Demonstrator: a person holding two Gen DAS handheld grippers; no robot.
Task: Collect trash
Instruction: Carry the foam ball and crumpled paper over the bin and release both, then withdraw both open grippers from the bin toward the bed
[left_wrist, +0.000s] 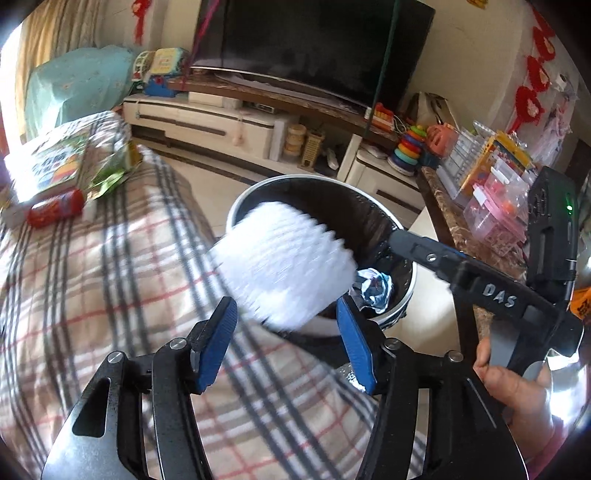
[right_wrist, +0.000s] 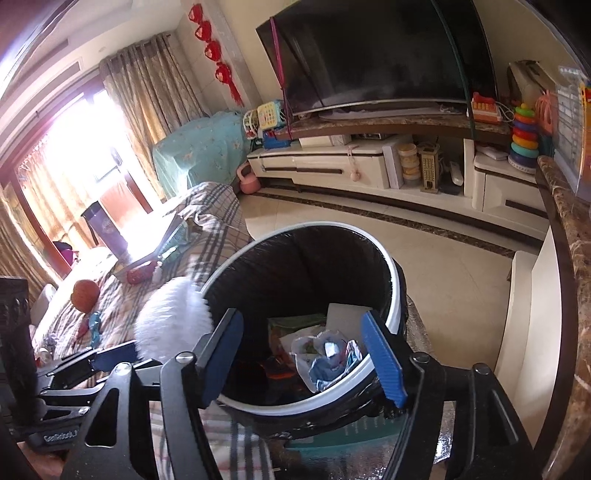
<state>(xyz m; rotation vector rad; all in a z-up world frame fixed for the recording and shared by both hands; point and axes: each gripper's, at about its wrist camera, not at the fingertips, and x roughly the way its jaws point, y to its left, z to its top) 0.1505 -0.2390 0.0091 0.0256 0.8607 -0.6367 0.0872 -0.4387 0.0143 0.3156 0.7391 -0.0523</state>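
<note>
Plaid cover (left_wrist: 110, 258) beside bin (right_wrist: 395, 295): my left gripper (left_wrist: 286, 332) and right gripper (right_wrist: 306, 350) gape; white cup (left_wrist: 284, 262) blurred, free of pads.

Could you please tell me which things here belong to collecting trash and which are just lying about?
Job:
- blurred white fluffy wad ahead of the open left gripper
- round white-rimmed bin with black liner
- crumpled wrappers inside it

Lying about:
- red can
- rainbow stacking-ring toy
- pink kettlebell
</note>
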